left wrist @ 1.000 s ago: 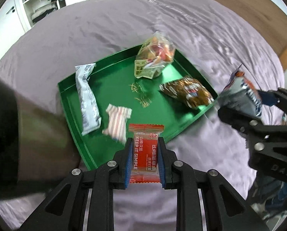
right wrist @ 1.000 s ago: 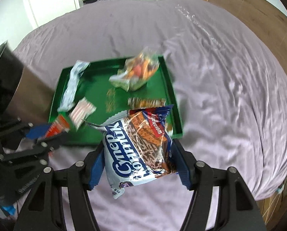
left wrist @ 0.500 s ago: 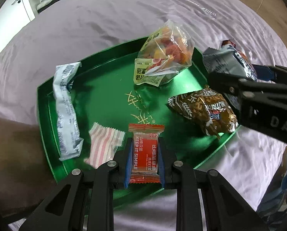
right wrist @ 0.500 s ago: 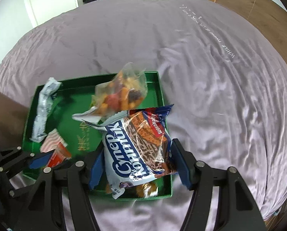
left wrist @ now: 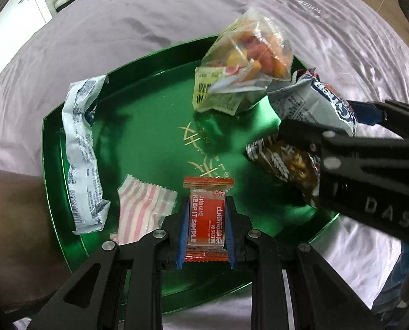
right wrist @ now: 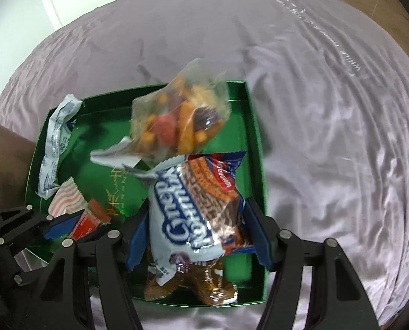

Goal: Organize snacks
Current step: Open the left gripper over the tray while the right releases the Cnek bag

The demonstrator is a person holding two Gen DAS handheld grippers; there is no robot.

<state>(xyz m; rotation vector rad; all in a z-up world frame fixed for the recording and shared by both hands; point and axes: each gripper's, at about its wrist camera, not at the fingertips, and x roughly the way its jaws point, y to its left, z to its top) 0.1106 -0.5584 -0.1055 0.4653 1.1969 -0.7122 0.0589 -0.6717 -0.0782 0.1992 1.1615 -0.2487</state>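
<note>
A green tray point(left wrist: 138, 126) point(right wrist: 255, 143) lies on a purple bedsheet. My left gripper point(left wrist: 206, 233) is shut on a small red snack packet point(left wrist: 207, 220) point(right wrist: 87, 220), held just above the tray's near part. My right gripper point(right wrist: 196, 236) is shut on a blue-and-white biscuit pack point(right wrist: 193, 209) point(left wrist: 317, 101), hanging over the tray's right side above a brown snack bag point(right wrist: 204, 286) point(left wrist: 286, 162). In the tray also lie a clear bag of orange and red pieces point(left wrist: 248, 63) point(right wrist: 177, 121), a long white wrapper point(left wrist: 80, 154) point(right wrist: 56, 140) and a pink-striped packet point(left wrist: 141, 209) point(right wrist: 67, 198).
The purple bedsheet point(right wrist: 328, 110) spreads wide around the tray. A brown surface point(left wrist: 12, 220) borders the tray's left side. White cupboards point(left wrist: 20, 5) stand beyond the bed, and a wooden floor point(right wrist: 383, 5) shows at the far right.
Both grippers have come down and forward with their packets, from beyond the tray's near edge to over it. The right one now hangs above the brown bag.
</note>
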